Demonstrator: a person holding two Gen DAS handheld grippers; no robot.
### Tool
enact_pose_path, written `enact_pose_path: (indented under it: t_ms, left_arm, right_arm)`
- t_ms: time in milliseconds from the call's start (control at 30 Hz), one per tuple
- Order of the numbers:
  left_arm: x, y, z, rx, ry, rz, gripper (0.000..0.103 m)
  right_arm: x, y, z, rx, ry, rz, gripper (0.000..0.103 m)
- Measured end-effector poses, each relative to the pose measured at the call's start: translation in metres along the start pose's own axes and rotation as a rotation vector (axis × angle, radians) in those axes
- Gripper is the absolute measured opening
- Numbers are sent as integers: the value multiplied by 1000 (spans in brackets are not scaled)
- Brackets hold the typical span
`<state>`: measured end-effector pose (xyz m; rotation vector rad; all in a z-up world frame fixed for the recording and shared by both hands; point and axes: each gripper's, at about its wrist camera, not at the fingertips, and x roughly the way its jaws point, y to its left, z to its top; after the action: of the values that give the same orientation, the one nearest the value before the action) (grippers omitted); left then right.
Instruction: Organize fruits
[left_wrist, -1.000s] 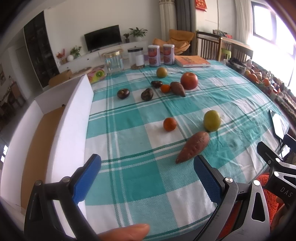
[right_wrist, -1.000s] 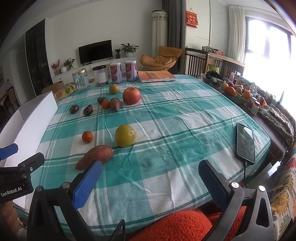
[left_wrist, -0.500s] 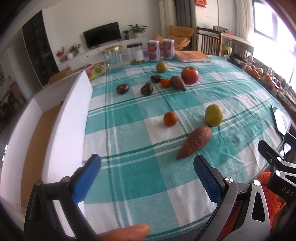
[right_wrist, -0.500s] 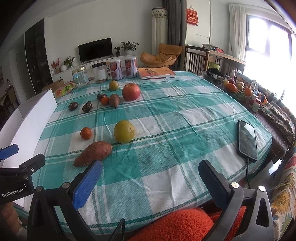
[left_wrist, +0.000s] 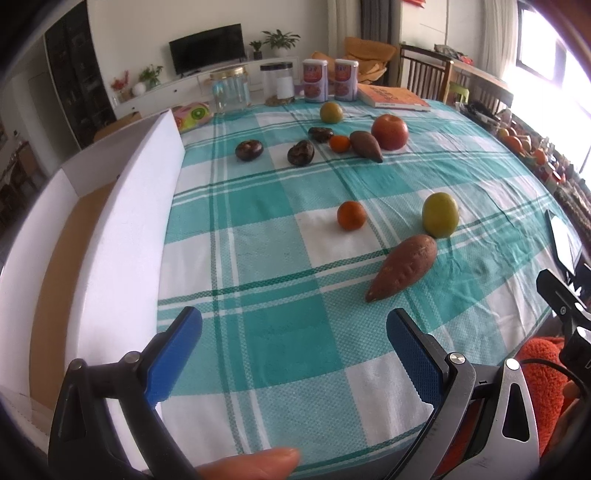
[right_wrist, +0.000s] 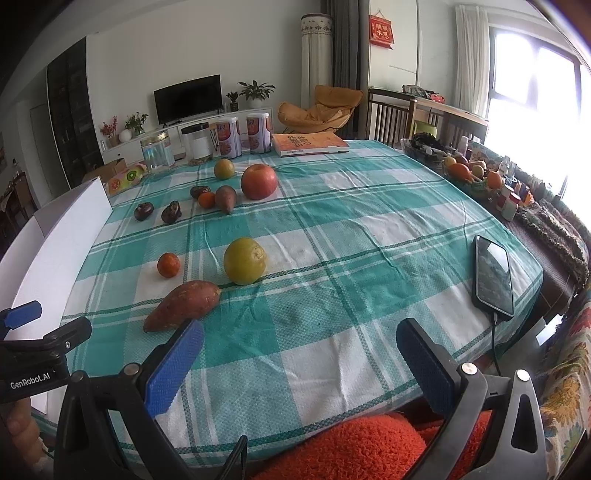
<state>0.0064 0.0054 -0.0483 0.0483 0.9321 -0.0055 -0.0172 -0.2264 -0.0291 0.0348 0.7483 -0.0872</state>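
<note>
Fruits lie loose on a teal checked tablecloth (left_wrist: 280, 332). Nearest are a sweet potato (left_wrist: 402, 267) (right_wrist: 183, 304), a yellow-green citrus (left_wrist: 440, 214) (right_wrist: 244, 260) and a small orange (left_wrist: 351, 215) (right_wrist: 168, 264). Farther back sit a red apple (left_wrist: 389, 132) (right_wrist: 259, 181), a second sweet potato (left_wrist: 365, 146), a small orange (left_wrist: 340, 144), dark fruits (left_wrist: 301, 152) and a green-yellow fruit (left_wrist: 331, 112). My left gripper (left_wrist: 293, 339) is open above the near table edge. My right gripper (right_wrist: 299, 350) is open too, its left finger just short of the sweet potato.
A white box with a cardboard floor (left_wrist: 122, 206) (right_wrist: 62, 236) stands along the table's left edge. Jars (left_wrist: 231, 90) and cans (left_wrist: 315, 80), plus a book (left_wrist: 393, 98), line the far edge. A phone on a cable (right_wrist: 493, 275) lies at the right. A person's orange sleeve (right_wrist: 351, 443) is below.
Both grippers have moved forward over the table, so the fruits sit closer and lower in view. Both stay open and empty.
</note>
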Motion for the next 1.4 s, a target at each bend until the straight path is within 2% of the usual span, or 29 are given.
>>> enact_pose_path:
  t_ms: [200,400,567,733,867,1033,1167,1233,1400]
  left_arm:
    - [30,-7,-13,53,96,-83,101]
    - [60,-21,-27,124,165,-66,101]
    - [64,-16,-26,93,166,-93,103]
    - [64,-15,-28,100,127,-92,103]
    - [67,-14,-24,93,126,-85,103]
    - [70,-13,-22,94,79,-93,103]
    - [73,-14,-15,99,115,-103,100]
    - [71,-19,-8,133,119,-162,100]
    - [60,-46,19,233,64,-331,100]
  right_arm:
    - [4,-3,-1,16,13,5,103]
    - [8,-8,-3,29,22,3,103]
    - [15,-14,-7,56,26,-2,103]
    - [20,-13,-11,57,34,5,103]
    - [21,-11,-12,51,29,7,103]
    - [22,-14,-14,62,37,10,103]
    - [23,-13,-15,55,43,7,103]
    - [24,-12,-16,48,43,4,103]
    - [24,-12,-16,51,45,4,103]
